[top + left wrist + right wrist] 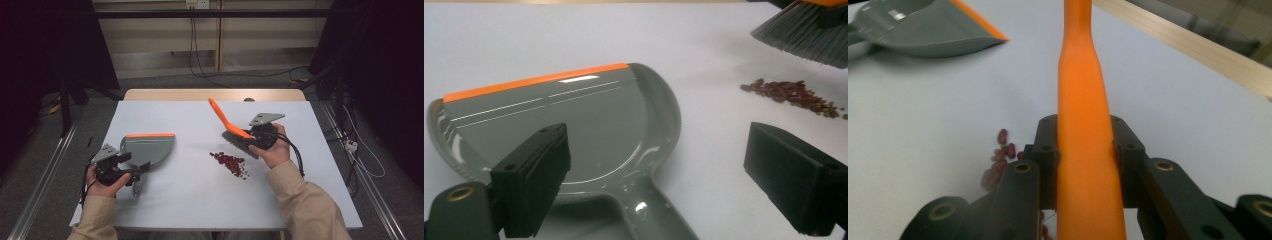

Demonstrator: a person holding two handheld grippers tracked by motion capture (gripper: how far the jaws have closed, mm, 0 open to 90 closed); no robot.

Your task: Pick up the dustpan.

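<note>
Right gripper (252, 137) first: its jaws are clamped hard on the orange handle of the brush (231, 125), one pad on either side, as the right gripper view shows with the handle (1083, 115) running straight up between them. From above, the right hand (272, 150) is wrapped round the gripper body, forearm coming in from the lower right at a slant, and the handle sticks up and away to the left while the grey bristles (239, 140) sit low, close to the table (190, 200). Just below and left of the bristles lies the little pile of red beans (230, 163), loose on the white surface, apart from the brush.

Over to the left gripper (132, 172): jaws spread wide, pinching nothing. In the left gripper view its two black pads (536, 180) stand either side of the grey dustpan (574, 125), whose stem runs down between them without touching either. The left hand (106, 182) holds low at the table's near-left corner, sleeve entering from the bottom edge.

The dustpan (150, 147) lies flat, orange lip facing the far side, well left of the beans.

Hard to see: the brush head is cut off at the top of the left gripper view, and the beans are half hidden behind the jaw linkage in the right gripper view. The dustpan's stem end is covered by the left gripper from above.
</note>
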